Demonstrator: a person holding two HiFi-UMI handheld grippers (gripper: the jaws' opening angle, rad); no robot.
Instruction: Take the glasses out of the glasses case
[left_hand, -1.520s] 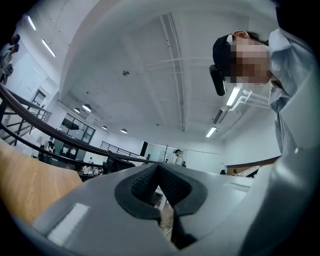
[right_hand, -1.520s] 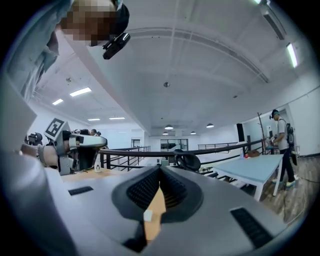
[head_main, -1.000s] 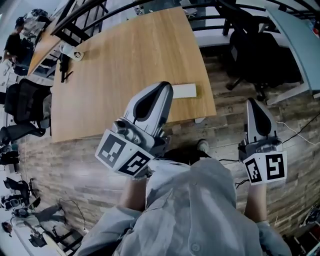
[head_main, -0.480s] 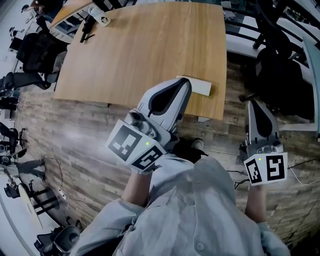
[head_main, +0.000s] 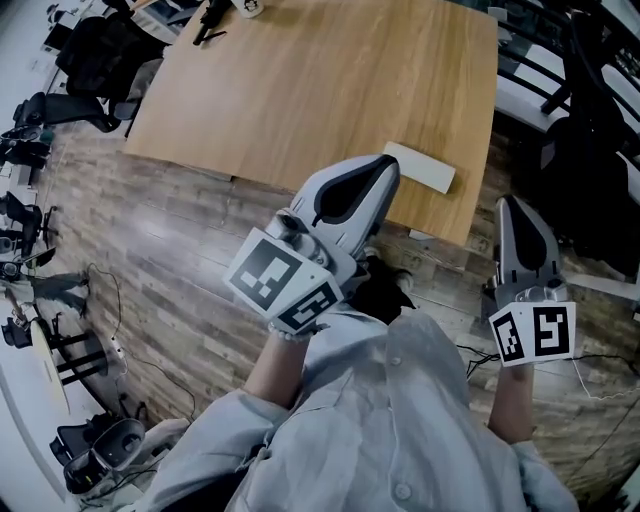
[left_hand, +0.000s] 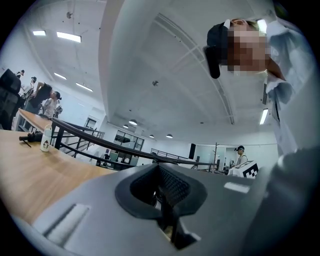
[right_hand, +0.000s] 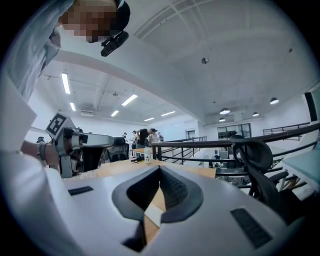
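Left claw (left_hand: 160, 174) jaws together; wooden table (left_hand: 30, 167) at left.

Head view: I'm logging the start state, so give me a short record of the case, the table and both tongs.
case: white, flat on the table, near its edge
table: wooden, light brown
left tongs: shut, empty, beside the case in this view
right tongs: shut, empty, over the floor
progress: case not yet gripped
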